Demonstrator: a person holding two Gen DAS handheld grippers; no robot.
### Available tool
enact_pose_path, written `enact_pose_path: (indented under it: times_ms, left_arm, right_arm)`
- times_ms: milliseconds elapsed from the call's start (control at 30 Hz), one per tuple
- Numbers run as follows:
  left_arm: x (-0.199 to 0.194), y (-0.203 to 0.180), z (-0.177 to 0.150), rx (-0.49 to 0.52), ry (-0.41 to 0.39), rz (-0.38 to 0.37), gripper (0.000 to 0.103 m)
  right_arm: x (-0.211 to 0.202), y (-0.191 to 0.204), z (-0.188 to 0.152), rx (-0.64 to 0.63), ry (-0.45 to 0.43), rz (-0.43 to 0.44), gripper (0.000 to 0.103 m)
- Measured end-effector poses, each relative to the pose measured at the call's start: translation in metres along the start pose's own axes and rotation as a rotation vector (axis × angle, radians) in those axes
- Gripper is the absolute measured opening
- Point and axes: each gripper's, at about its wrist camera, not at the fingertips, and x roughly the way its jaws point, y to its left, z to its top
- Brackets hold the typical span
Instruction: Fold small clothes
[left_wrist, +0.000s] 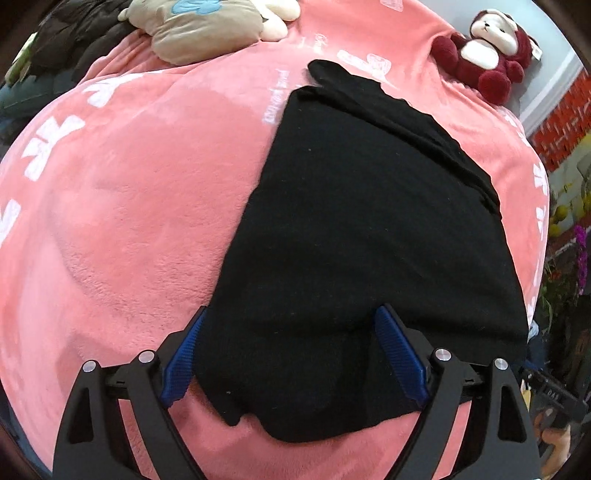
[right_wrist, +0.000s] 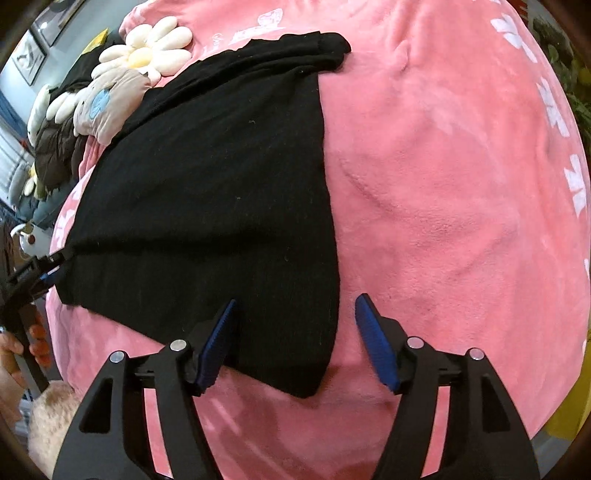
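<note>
Pink blanket (left_wrist: 129, 206), red monkey plush (left_wrist: 487, 55), daisy cushion (right_wrist: 147, 55), beige plush (left_wrist: 199, 33)

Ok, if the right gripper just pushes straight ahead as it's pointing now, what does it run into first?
Most likely the black garment: its near corner already lies between the open fingers of the right gripper, on the pink blanket. How high above the cloth the fingers are is unclear.

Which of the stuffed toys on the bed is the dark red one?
The monkey-like plush at the pink blanket's far right corner; the other plush is beige with a blue patch.
</note>
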Motion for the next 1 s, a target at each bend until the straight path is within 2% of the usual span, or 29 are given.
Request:
enact_pose_path:
  times_ms: [33, 67, 133, 167, 200, 233, 267, 333, 400, 500, 667, 733, 767, 800, 833, 900, 933, 967, 1000]
  left_arm:
    - [-0.001, 0.000, 0.000, 0.002, 0.003, -0.008, 0.084]
    - [-0.002, 0.001, 0.000, 0.000, 0.010, -0.022, 0.079]
    - [-0.005, 0.002, 0.001, -0.006, 0.033, -0.054, 0.059]
    - [-0.006, 0.003, 0.000, -0.010, 0.046, -0.064, 0.048]
    - [-0.008, 0.005, 0.000, -0.028, 0.063, -0.090, 0.028]
    - [-0.009, 0.007, -0.001, -0.046, 0.082, -0.118, 0.013]
    - [-0.010, 0.009, -0.002, -0.062, 0.107, -0.157, 0.005]
    - [-0.017, 0.008, -0.006, -0.068, 0.120, -0.182, 0.005]
    - [-0.031, 0.000, -0.008, -0.017, 0.112, -0.184, 0.005]
    - [-0.048, -0.004, -0.010, 0.004, 0.108, -0.204, 0.004]
    - [-0.062, 0.007, -0.009, -0.067, 0.106, -0.237, 0.005]
    - [-0.051, 0.011, -0.009, -0.104, 0.131, -0.222, 0.022]
    - [-0.047, 0.013, -0.010, -0.122, 0.134, -0.186, 0.039]
    - [-0.041, 0.015, -0.012, -0.140, 0.127, -0.139, 0.049]
    - [-0.037, 0.017, -0.013, -0.151, 0.125, -0.124, 0.050]
    - [-0.026, 0.018, -0.015, -0.169, 0.142, -0.131, 0.061]
    - [-0.022, 0.019, -0.016, -0.173, 0.151, -0.112, 0.063]
    - [-0.017, 0.018, -0.017, -0.172, 0.156, -0.098, 0.065]
    - [-0.013, 0.018, -0.017, -0.165, 0.155, -0.090, 0.070]
  right_arm:
    - [-0.001, 0.000, 0.001, 0.009, 0.008, 0.025, 0.043]
    - [-0.001, 0.002, 0.000, 0.014, 0.017, 0.032, 0.027]
    - [-0.001, 0.002, 0.000, 0.032, 0.035, 0.067, 0.006]
    - [-0.003, 0.003, 0.000, 0.042, 0.038, 0.082, 0.005]
    - [-0.006, 0.005, 0.000, 0.038, 0.037, 0.085, 0.005]
    - [-0.010, 0.007, 0.000, 0.031, 0.030, 0.089, 0.005]
    - [-0.016, 0.005, -0.002, 0.033, 0.021, 0.095, 0.005]
    - [-0.023, 0.004, -0.002, 0.046, 0.008, 0.099, 0.005]
    - [-0.036, -0.001, -0.007, 0.065, -0.006, 0.103, 0.005]
    - [-0.053, -0.010, -0.010, 0.066, -0.018, 0.105, 0.005]
    - [-0.065, -0.011, -0.008, 0.021, -0.020, 0.100, 0.005]
    - [-0.055, -0.009, -0.007, 0.005, 0.001, 0.105, 0.005]
    - [-0.050, -0.008, -0.006, 0.001, 0.008, 0.097, 0.005]
    - [-0.045, -0.009, -0.006, -0.003, 0.018, 0.096, 0.006]
    - [-0.036, -0.009, -0.006, -0.004, 0.042, 0.102, 0.007]
    - [-0.027, -0.009, -0.008, -0.009, 0.056, 0.077, 0.011]
    - [-0.023, -0.010, -0.008, -0.007, 0.067, 0.079, 0.011]
    - [-0.019, -0.010, -0.009, -0.002, 0.075, 0.070, 0.016]
    - [-0.017, -0.009, -0.009, -0.001, 0.078, 0.057, 0.030]
